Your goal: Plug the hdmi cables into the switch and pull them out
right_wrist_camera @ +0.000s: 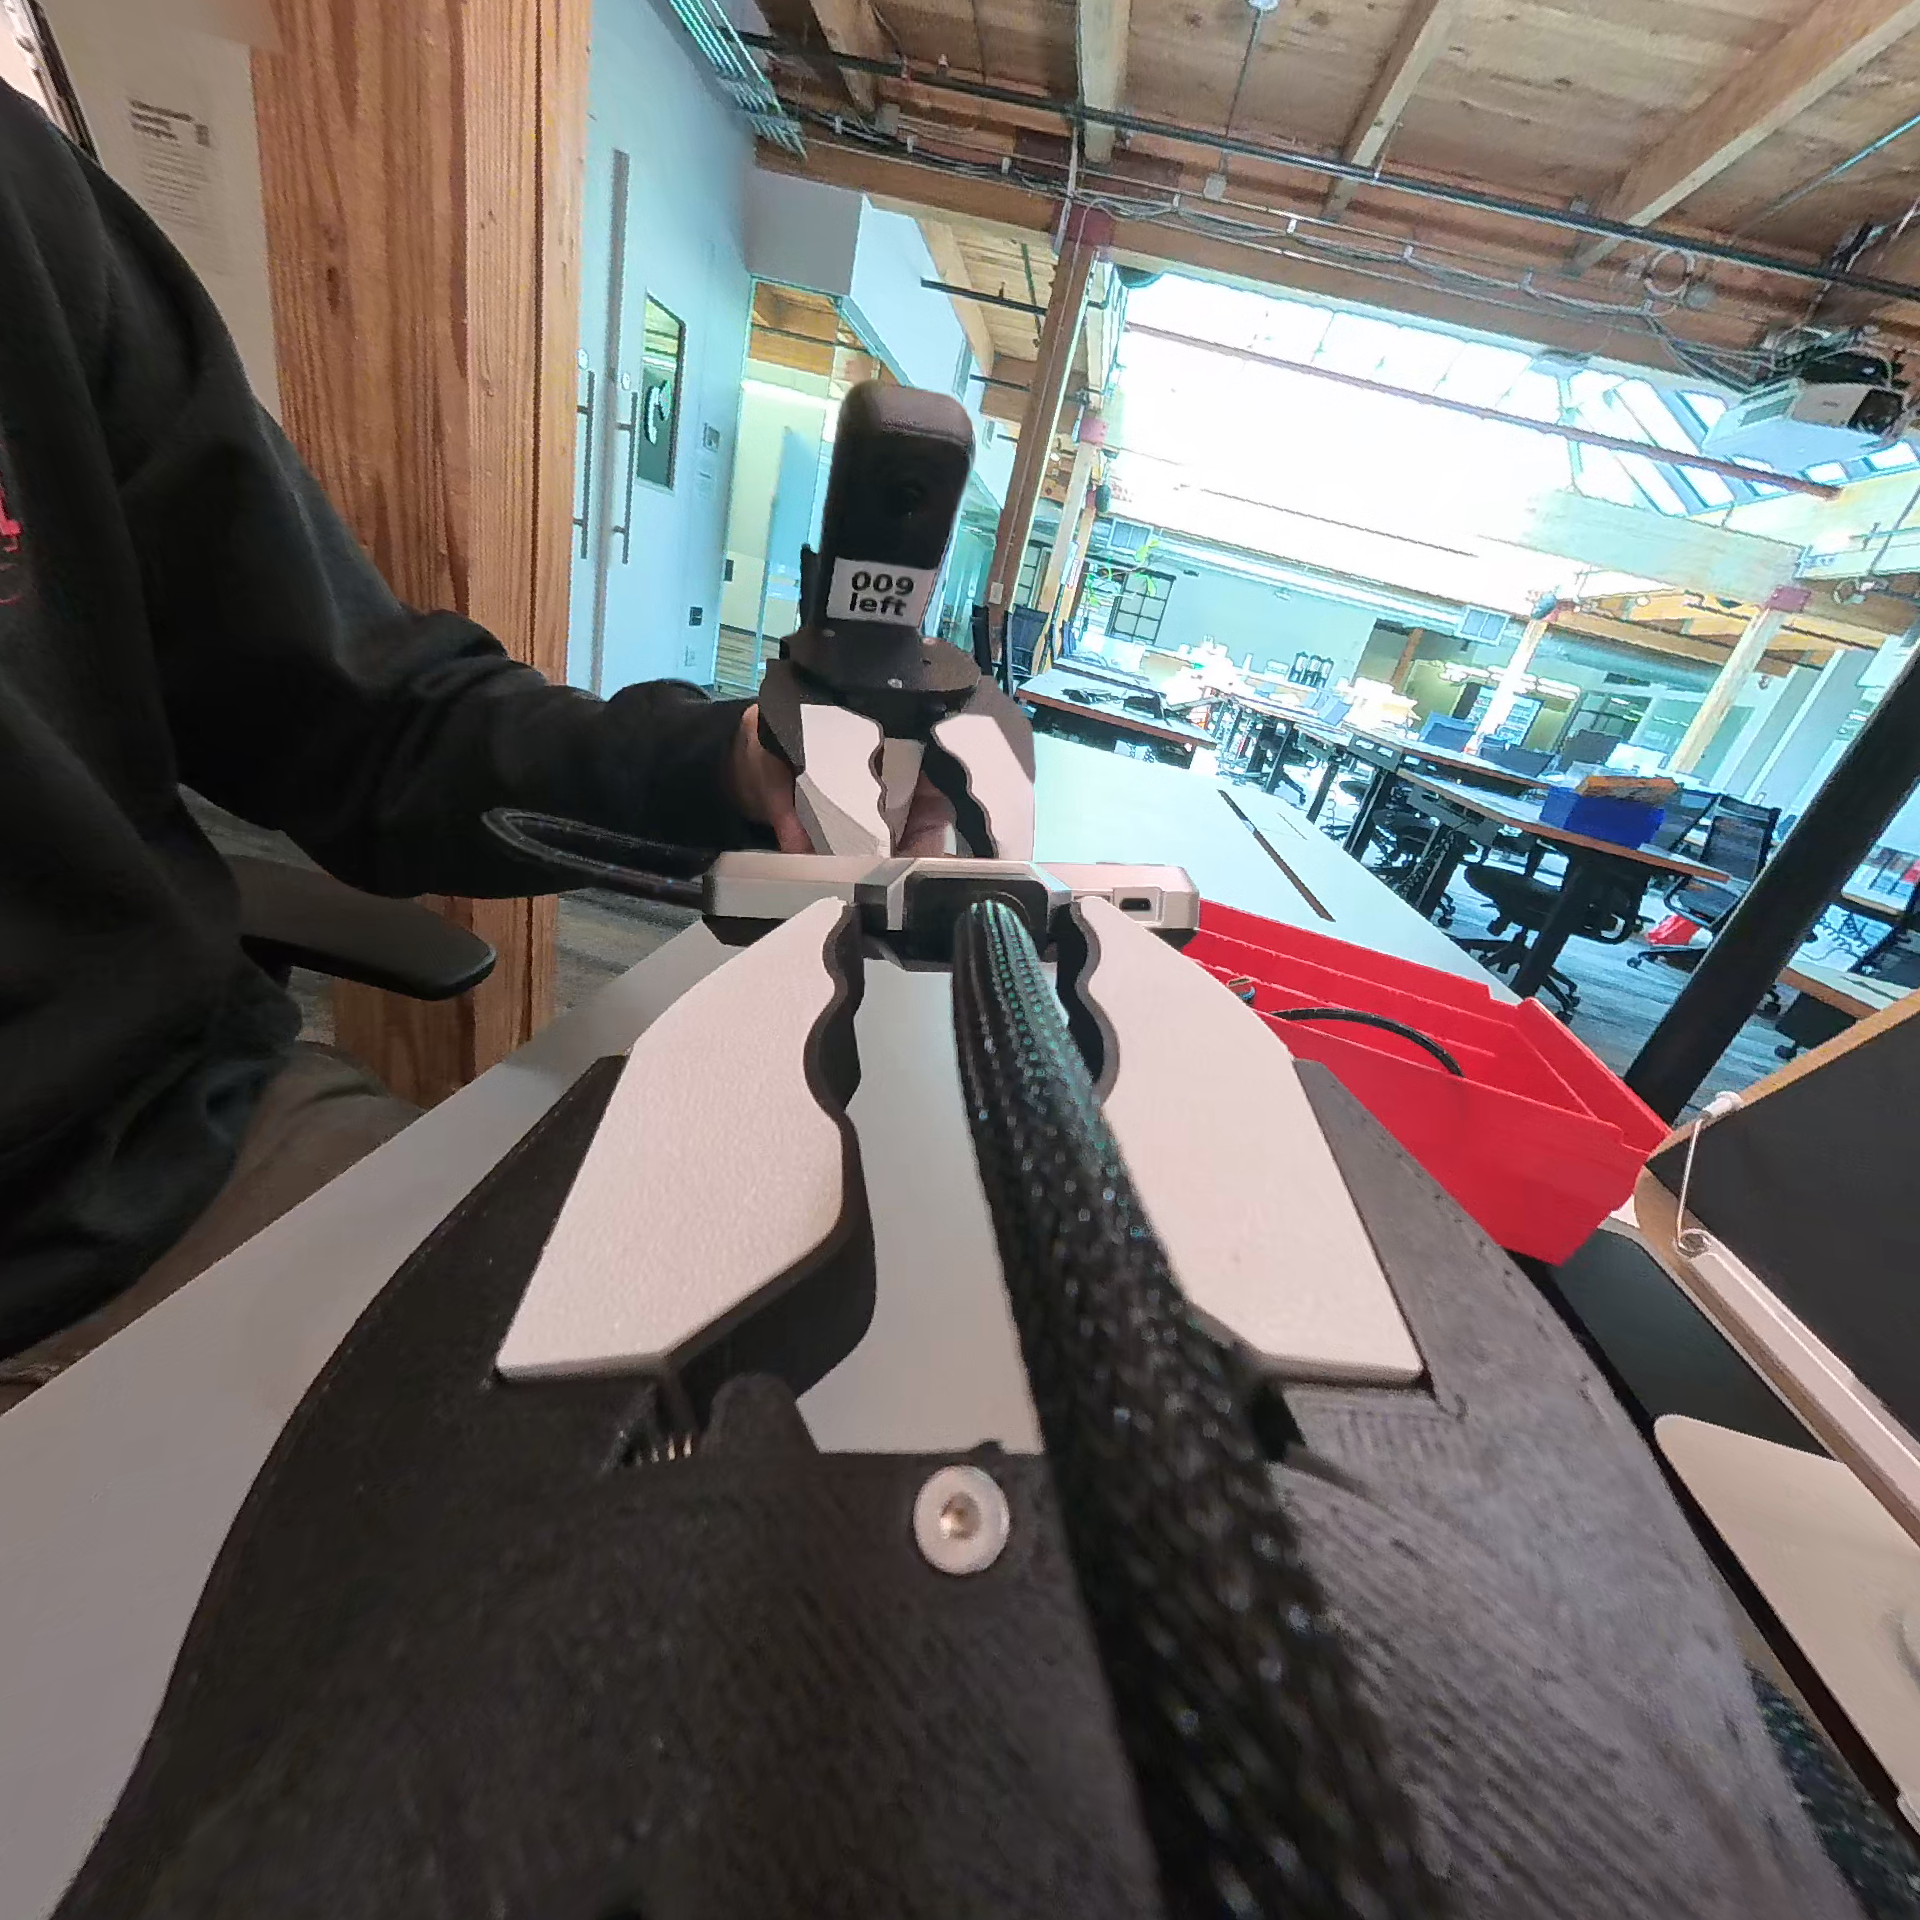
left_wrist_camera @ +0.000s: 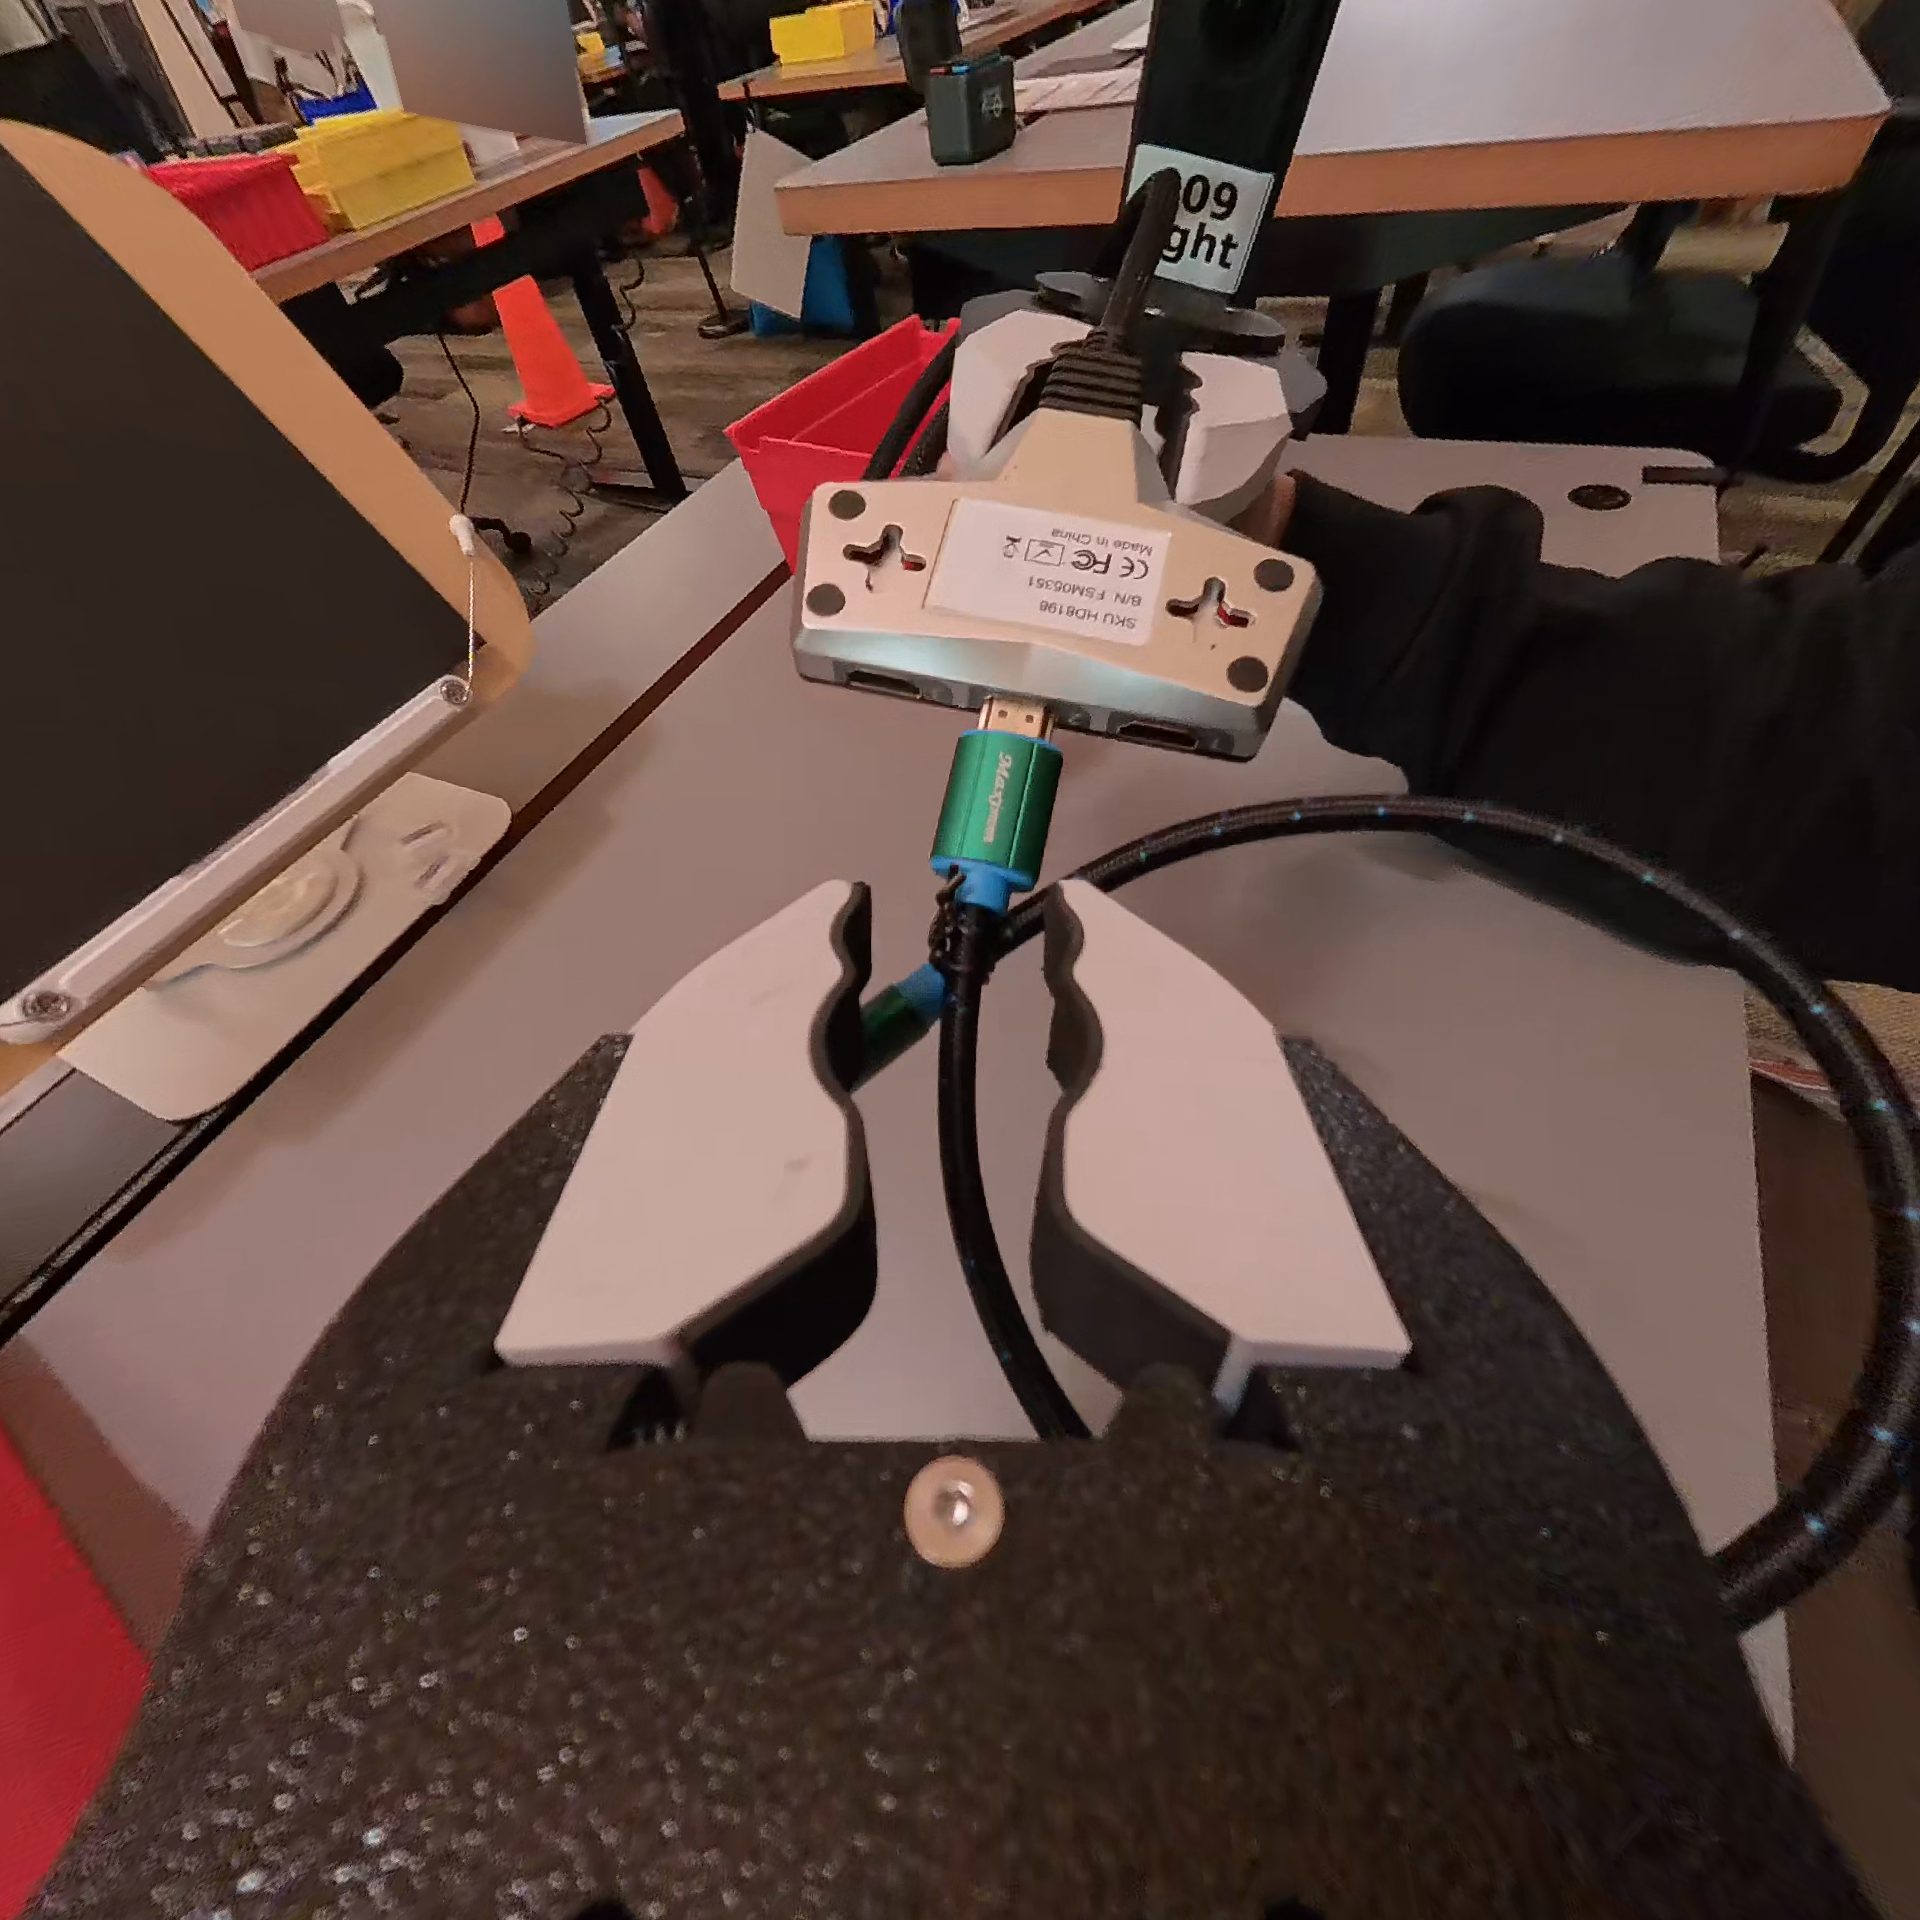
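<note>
The right gripper [right_wrist_camera: 961, 925] is clamping the narrow rear neck of the silver trapezoid HDMI switch [left_wrist_camera: 1049, 592], holding it above the grey tabletop [left_wrist_camera: 665, 831] with its underside showing. The left gripper [left_wrist_camera: 956, 904] is standing with its jaws apart, gripping nothing. Just ahead of its fingertips, the green metal HDMI plug [left_wrist_camera: 995, 816] is sitting partly seated in the switch's middle port, its black braided cable [left_wrist_camera: 1558, 831] looping right.

The silver HDMI switch [left_wrist_camera: 1049, 582] is held above the counter [left_wrist_camera: 1351, 1039], underside and label showing. A green-shelled HDMI plug [left_wrist_camera: 995, 816] sits partly inserted in its middle port, its black braided cable [left_wrist_camera: 1558, 831] looping away below the switch.
</note>
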### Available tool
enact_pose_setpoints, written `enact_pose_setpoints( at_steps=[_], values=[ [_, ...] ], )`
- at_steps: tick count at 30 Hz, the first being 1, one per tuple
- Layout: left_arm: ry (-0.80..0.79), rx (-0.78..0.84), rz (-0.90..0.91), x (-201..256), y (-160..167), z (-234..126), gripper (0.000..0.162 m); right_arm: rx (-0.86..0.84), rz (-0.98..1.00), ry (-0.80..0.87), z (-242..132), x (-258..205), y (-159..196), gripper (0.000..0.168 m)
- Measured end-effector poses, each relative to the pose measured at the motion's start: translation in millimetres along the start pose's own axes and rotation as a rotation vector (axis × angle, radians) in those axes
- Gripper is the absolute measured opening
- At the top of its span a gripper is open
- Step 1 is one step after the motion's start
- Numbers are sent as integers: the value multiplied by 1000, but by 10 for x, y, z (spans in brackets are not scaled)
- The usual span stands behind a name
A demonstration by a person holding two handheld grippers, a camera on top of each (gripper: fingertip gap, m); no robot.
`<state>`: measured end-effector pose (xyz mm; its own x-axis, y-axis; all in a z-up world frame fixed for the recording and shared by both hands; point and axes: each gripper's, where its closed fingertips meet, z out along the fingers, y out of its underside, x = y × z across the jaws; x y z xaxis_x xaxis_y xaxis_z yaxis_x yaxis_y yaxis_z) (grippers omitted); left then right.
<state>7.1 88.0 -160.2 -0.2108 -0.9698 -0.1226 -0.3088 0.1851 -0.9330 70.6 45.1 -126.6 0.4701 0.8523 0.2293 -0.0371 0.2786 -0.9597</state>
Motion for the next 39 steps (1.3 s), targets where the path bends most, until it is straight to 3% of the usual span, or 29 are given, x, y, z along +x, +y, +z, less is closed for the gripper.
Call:
enact_pose_setpoints(
  at_steps=[14, 39],
  values=[
    [34, 23, 27, 52, -50, 63, 20, 11, 6, -2, 11, 5, -37, 37],
    [17, 82, 40, -33, -137, -16, 19, 72, 125, 5, 53, 62, 12, 38]
  ],
)
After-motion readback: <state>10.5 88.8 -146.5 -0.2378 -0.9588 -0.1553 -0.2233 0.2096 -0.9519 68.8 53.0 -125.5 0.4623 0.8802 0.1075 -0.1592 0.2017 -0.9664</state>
